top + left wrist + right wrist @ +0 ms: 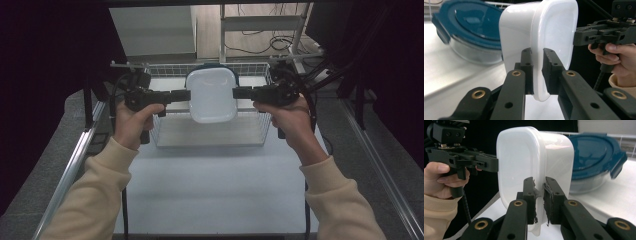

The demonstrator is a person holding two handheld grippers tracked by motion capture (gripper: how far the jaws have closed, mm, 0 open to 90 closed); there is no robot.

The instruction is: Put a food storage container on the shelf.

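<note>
The white tub (211,95) hangs tilted above the wire basket (250,131), its rim pinched on opposite sides by the left gripper (186,95) and right gripper (236,93). A blue-lidded container (469,35) sits behind on the surface (210,185).

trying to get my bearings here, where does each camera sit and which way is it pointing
High view: above the person's side, looking forward and down at the white tub over the wire basket; both forearms, left gripper, right gripper.
Left gripper view: along its jaws clamped on the tub's rim; the other hand opposite.
Right gripper view: mirror of that; blue-lidded container behind.
Both gripper views share the tub and that container.
</note>
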